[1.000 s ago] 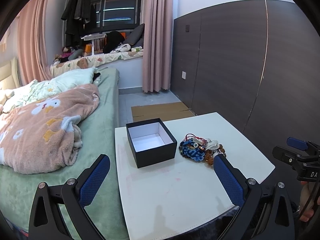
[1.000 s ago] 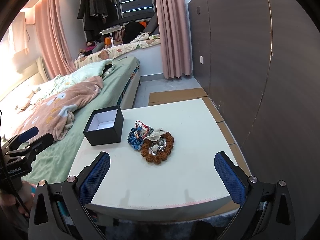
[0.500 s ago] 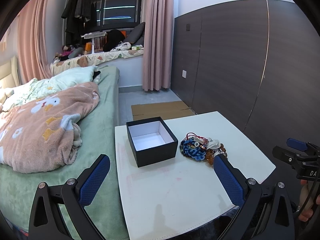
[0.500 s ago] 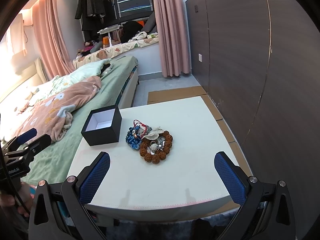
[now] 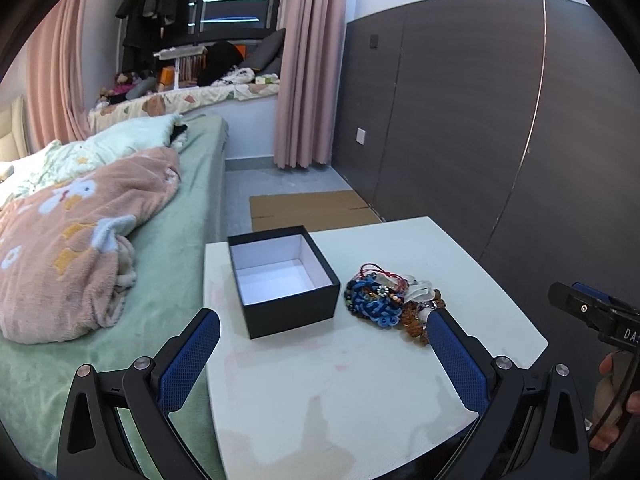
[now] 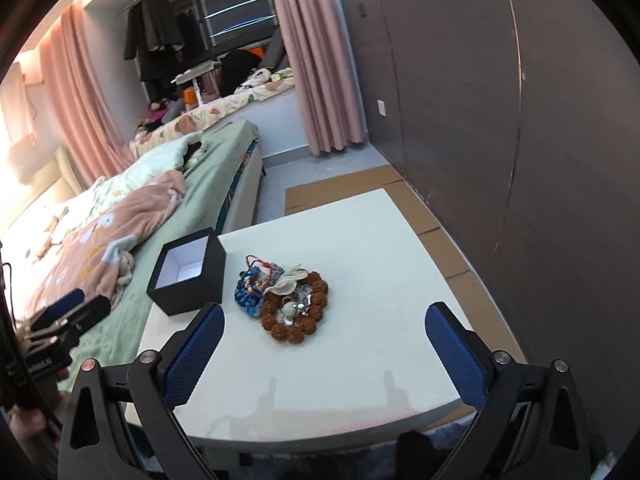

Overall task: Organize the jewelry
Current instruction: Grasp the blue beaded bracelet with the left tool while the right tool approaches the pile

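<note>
Right wrist view is giving you the clearest look at the jewelry pile (image 6: 280, 296): it is lying on the white table (image 6: 360, 360), just beside the open black box (image 6: 188, 280), apart from its wall as far as you can tell. Your right gripper (image 6: 324, 348) is hovering above the near part of the table with its blue pads spread wide and nothing between them. Your left gripper (image 5: 320, 360) is likewise standing wide and empty, looking at the box with the pile off to its right.

You are dealing with a tangle, not one piece. The brown bead bracelet (image 6: 296, 316) is probably the stiffest and heaviest thing there; its knobbly beads should be giving the pads something to bite on. The blue knotted cord piece (image 5: 374, 308) is looking soft and light, likely to flop and drag whatever is caught in it. The red string (image 5: 376, 270) is thin, so a pinch on it alone may be slipping. The pale, shell-like pieces (image 6: 286, 282) may be brittle, so you are better off not squeezing them. Small shiny bits are sitting inside the bead ring; what they are is too small to tell.

Taking hold across the bead ring's near edge, or across the thick blue knot, seems the safest start, lifting slowly to see what comes along. The box interior is showing bare white.
</note>
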A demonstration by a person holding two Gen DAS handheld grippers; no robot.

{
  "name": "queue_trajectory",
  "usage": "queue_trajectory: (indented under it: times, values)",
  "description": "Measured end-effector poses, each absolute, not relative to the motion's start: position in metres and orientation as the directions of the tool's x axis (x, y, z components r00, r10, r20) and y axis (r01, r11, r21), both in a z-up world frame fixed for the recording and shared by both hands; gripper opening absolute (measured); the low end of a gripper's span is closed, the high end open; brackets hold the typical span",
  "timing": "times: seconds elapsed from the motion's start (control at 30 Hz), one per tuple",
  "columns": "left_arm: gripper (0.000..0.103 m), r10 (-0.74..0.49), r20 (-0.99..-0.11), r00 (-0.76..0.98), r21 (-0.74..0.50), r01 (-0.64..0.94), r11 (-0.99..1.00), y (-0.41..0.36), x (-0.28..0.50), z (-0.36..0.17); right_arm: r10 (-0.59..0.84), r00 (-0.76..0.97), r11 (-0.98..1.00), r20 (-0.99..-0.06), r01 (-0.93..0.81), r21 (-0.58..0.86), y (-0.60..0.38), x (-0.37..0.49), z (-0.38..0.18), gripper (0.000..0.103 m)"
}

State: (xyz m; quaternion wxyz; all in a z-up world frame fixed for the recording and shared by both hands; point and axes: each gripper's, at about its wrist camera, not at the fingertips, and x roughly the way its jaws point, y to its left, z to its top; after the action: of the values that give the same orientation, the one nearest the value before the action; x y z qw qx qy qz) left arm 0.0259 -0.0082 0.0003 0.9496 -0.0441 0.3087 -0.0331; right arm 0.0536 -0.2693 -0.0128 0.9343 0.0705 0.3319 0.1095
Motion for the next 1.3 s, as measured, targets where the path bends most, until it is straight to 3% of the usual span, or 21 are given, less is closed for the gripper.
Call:
queue_trajectory:
  times: [0.13,0.23,0.3,0.77,0.97,1.17,1.3]
  values:
    - [0.103,-0.113,-0.602,0.791,-0.121,0.049,0.991,-0.015,0.042,-0.007,0.261,0.743,0.959,-0.617,-0.129,0.251,-0.278,0.067,-0.019,0.096]
    - [0.099,-0.142,-0.609,0.78,-0.142,0.069,0.987,-0.019,0.052,-0.013,0.273,0.711,0.952,-0.649,-0.101,0.289,-0.284,0.082,-0.029,0.082]
    - [0.096,-0.167,-0.624,0.763,-0.152,0.091,0.984,-0.024,0.062,-0.02,0.3,0.687,0.939,-0.662,-0.09,0.332,-0.288,0.091,-0.036,0.078]
    - [0.056,-0.325,-0.674,0.664,-0.299,0.157,0.941,-0.048,0.125,-0.05,0.384,0.61,0.891,-0.693,-0.049,0.451,-0.287,0.136,-0.062,0.069]
    - [0.043,-0.353,-0.694,0.627,-0.336,0.152,0.93,-0.056,0.141,-0.064,0.498,0.553,0.805,-0.668,-0.008,0.594,-0.289,0.154,-0.083,0.064]
    - [0.042,-0.347,-0.713,0.609,-0.329,0.146,0.933,-0.068,0.151,-0.073,0.594,0.514,0.718,-0.619,0.007,0.696,-0.277,0.165,-0.098,0.059]
    - [0.035,-0.318,-0.735,0.599,-0.307,0.124,0.944,-0.072,0.156,-0.082,0.613,0.509,0.696,-0.604,0.013,0.718,-0.274,0.17,-0.102,0.057]
